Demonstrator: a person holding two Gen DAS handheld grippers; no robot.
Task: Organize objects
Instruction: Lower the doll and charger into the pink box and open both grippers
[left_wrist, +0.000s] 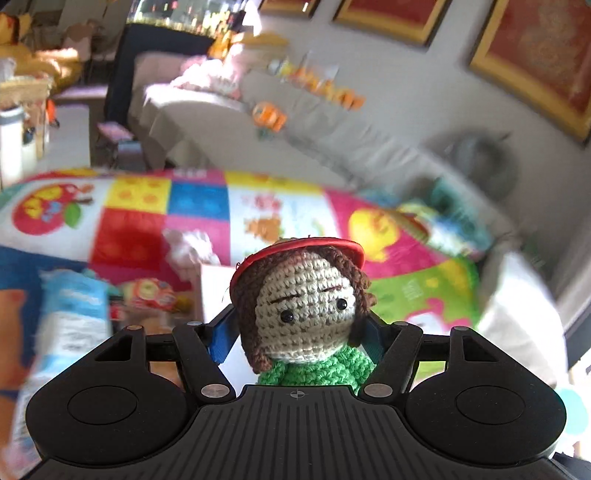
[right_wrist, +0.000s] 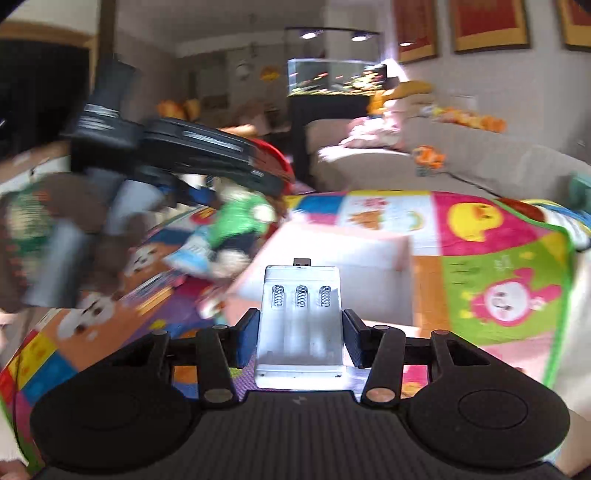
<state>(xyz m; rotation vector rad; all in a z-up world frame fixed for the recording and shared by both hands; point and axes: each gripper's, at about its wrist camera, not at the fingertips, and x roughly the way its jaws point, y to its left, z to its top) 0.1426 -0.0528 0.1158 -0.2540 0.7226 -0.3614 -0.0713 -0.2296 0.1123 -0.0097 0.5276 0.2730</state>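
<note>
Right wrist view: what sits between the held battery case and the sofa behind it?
In the right wrist view, beyond the battery case comes a pale box, then the colourful play mat, then the sofa.

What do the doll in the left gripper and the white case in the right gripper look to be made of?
Doll: crocheted yarn, matte; stitch rows show on face and green top; the red hat brim looks smoother, possibly felt or plastic. Battery case: likely hard white plastic, slightly glossy, with three metal coil springs.
</note>
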